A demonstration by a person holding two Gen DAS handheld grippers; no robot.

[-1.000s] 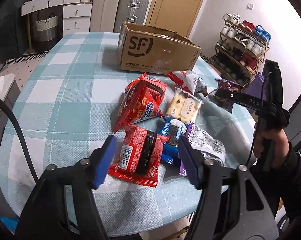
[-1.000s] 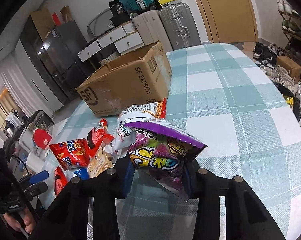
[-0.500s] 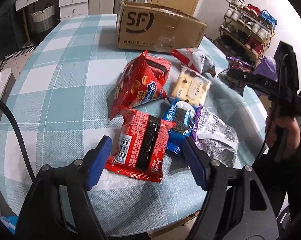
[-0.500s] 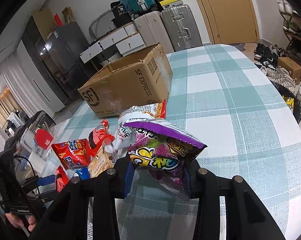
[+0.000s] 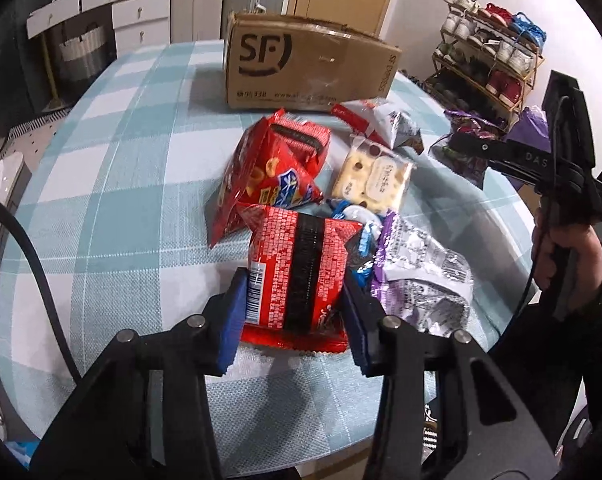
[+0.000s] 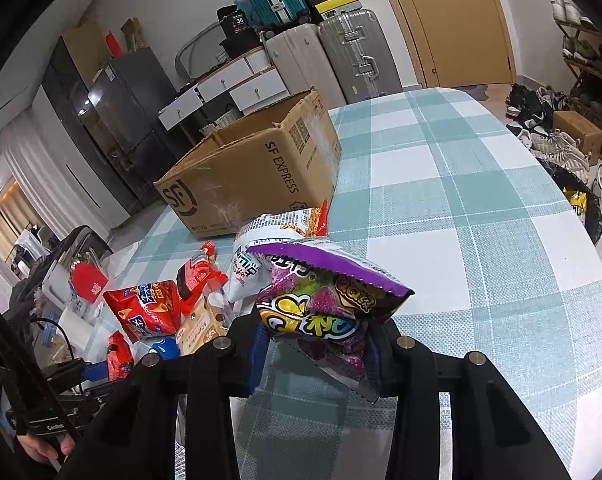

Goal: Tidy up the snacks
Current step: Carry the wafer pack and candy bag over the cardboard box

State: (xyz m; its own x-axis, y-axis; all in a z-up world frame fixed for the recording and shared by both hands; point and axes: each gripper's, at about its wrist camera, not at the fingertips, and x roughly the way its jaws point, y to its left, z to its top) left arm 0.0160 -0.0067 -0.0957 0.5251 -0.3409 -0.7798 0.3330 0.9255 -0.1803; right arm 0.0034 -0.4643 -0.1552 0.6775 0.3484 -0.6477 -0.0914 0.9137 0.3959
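Observation:
My left gripper (image 5: 291,316) is shut on a red snack pack with a black stripe (image 5: 299,276) lying on the checked tablecloth. My right gripper (image 6: 313,350) is shut on a purple candy bag (image 6: 321,308) and holds it above the table; it also shows in the left wrist view (image 5: 467,148). An open SF cardboard box (image 6: 253,184) stands at the far side (image 5: 305,68). A red chip bag (image 5: 265,176), a cream biscuit pack (image 5: 371,180), a blue cookie pack (image 5: 351,216), a silver-purple bag (image 5: 421,272) and a white-red bag (image 5: 385,124) lie between the two.
The round table's edge (image 5: 261,456) is close under my left gripper. A shoe rack (image 5: 489,52) stands right of the table. Suitcases (image 6: 353,56), drawers and a door are behind the box. A bare stretch of tablecloth (image 6: 481,216) lies right of the box.
My left gripper has moved forward and closed its pads onto the red striped pack. My right gripper holds the purple bag almost unchanged.

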